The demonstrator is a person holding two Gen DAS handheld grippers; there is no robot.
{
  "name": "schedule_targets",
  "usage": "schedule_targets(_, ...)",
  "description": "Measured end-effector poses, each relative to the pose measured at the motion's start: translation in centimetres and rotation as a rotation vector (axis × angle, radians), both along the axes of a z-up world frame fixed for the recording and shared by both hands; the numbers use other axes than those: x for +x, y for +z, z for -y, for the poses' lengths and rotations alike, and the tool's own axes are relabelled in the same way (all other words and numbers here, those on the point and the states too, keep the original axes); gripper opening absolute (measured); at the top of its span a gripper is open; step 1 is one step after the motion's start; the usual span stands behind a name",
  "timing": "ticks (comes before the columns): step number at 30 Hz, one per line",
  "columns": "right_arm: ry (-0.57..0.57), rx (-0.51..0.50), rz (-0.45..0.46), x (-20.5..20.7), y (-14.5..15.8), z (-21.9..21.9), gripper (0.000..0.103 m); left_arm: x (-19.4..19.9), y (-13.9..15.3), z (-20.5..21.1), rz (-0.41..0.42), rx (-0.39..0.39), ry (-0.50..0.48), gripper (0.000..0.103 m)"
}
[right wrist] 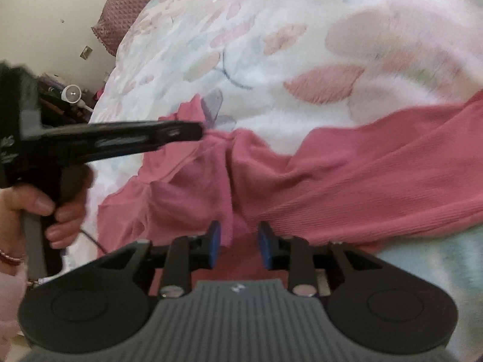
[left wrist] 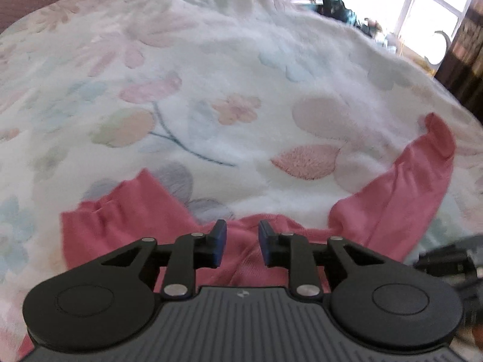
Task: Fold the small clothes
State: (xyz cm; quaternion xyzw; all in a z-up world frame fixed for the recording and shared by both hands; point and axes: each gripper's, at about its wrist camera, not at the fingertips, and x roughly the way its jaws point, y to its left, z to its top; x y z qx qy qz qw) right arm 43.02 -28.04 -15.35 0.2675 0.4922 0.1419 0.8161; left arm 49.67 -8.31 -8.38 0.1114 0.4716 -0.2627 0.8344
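We see a pink garment (right wrist: 347, 175) lying crumpled on a bed covered by a white floral blanket (left wrist: 211, 60), close to the blanket's near edge. It is a soft ribbed knit of one plain rose colour, without print. In the right wrist view its long axis runs across the bed, roughly along that near edge: one long limb (right wrist: 407, 157) stretches off toward the right side of the picture, while the other end bunches up in folds toward the left. In the left wrist view that long limb (left wrist: 401, 187) rises away from us and ends in a turned-over cuff (left wrist: 440, 138), and a shorter, wrinkled part (left wrist: 120, 211) lies on the other side.

Our left gripper (left wrist: 241, 242) hovers over the bunched middle of the garment, its blue pads (left wrist: 220, 241) parted with a clear gap and nothing pinched between them. Our right gripper (right wrist: 238, 246) stands the same way over the garment's near edge, pads (right wrist: 215, 244) apart, cloth visible in the gap but not squeezed. A hand (right wrist: 51, 211) holds the left gripper's handle.
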Motion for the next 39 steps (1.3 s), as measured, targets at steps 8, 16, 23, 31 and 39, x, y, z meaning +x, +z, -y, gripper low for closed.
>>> schedule_targets(8,0.038,0.019,0.08,2.4,1.9,-0.3,0.025,-3.0,0.7,-7.5,-0.031,-0.025,0.143,0.029)
schedule_targets(16,0.022,0.06,0.051,8.0,-0.8,-1.3,0.025,-4.8,-1.7,-10.8,-0.088,-0.212,0.292,0.029)
schedule_targets(23,0.005,0.035,0.063,8.1,-2.1,-1.4,0.0,-5.7,-3.7,-11.4,-0.102,-0.321,0.346,0.029)
schedule_targets(31,0.003,0.002,0.067,8.1,-2.3,-1.9,0.0,-5.8,-4.6,-11.2,-0.086,-0.346,0.37,0.0)
schedule_targets(39,-0.02,-0.001,0.062,8.2,-2.3,-1.2,0.0,-8.2,-3.3,-13.4,-0.116,-0.337,0.396,0.0)
